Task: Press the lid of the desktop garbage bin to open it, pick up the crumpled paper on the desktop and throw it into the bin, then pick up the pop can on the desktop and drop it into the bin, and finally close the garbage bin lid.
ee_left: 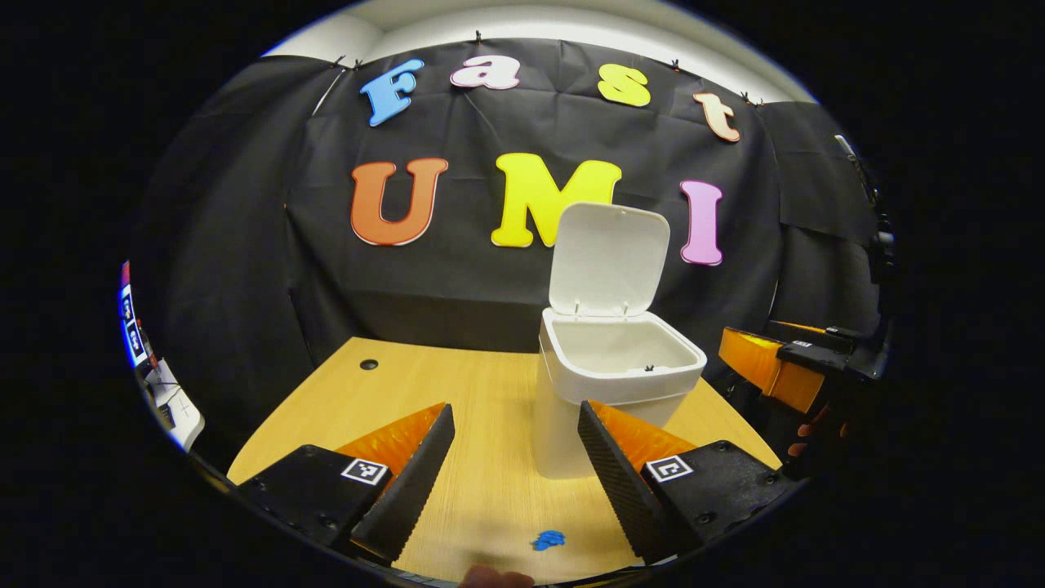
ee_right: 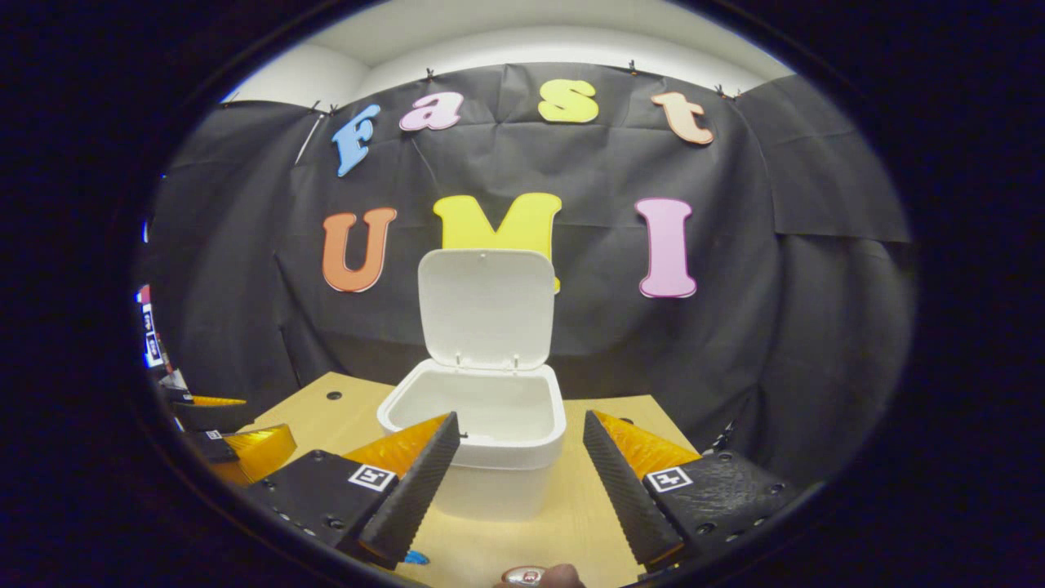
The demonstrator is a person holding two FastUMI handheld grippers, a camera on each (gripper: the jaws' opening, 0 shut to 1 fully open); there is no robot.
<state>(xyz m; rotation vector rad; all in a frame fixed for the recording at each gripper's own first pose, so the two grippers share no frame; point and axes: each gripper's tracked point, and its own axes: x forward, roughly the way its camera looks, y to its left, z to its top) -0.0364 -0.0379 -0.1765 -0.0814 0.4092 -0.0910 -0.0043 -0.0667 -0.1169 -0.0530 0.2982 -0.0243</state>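
- Bin (ee_left: 608, 384) sits on the bench (ee_left: 482, 408) toward the far side, in front of the black cloth wall. Lid (ee_left: 608, 260) is up, standing near-vertical on its rear hinge, so we judge the open step done.
- Bin look: white plastic, squarish with rounded corners, body tapering down below a wider rim collar. The part of the interior we see is bare; the bottom is hidden from both views.
- Left claw (ee_left: 514, 457): released, fingers spread wide, nothing between them. It hangs low over the bench, facing the bin's left flank; bin just ahead and right of centre.
- Right claw (ee_right: 521, 465): also released and empty, held higher and pointing almost straight at the bin mouth (ee_right: 478, 412). We read that as a hover after a drop or before the next pick; can't tell which.
- Right claw also appears at the right edge of the left gripper view (ee_left: 775, 367), with fingers of the holding hand (ee_left: 816, 429) below it, right of the bin.
- Small blue mark (ee_left: 549, 540) on the bench just under the left claw; looks like a sticker or position marker.
- At the bottom edge of the right gripper view, a small round metallic object (ee_right: 526, 576), possibly the pop can's top. Too cropped to confirm.
- Crumpled paper: can't locate it; may be in the bin.
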